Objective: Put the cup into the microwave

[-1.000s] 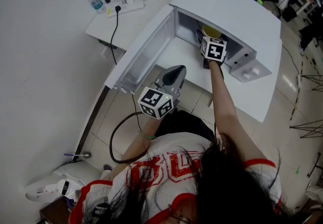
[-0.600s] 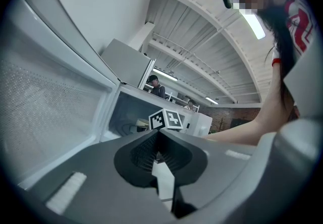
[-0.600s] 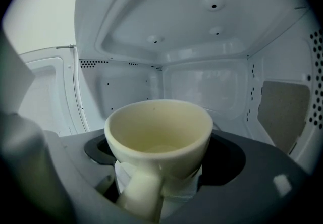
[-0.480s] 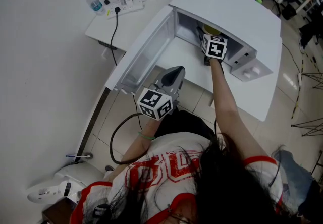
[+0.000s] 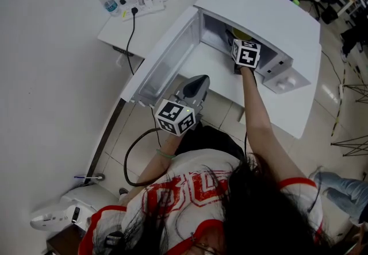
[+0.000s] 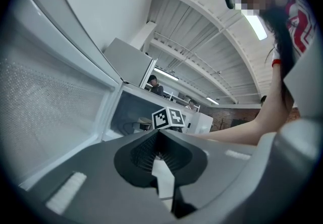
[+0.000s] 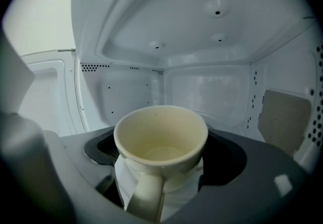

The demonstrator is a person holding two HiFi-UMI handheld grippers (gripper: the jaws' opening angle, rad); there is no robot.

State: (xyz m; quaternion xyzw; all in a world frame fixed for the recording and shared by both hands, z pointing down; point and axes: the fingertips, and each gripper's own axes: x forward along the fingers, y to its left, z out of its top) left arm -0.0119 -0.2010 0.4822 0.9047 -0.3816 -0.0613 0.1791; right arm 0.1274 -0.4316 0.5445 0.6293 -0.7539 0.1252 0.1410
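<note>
clearly, right gripper (image 7: 159,187) clamps cup (image 7: 160,140) inside microwave (image 7: 202,87).

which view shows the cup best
The right gripper view: the cup fills the centre, rim, empty inside and handle all visible, clamped in the right gripper inside the microwave. The head view shows only a sliver of rim behind the marker cube; the left gripper view doesn't clearly show it.
</note>
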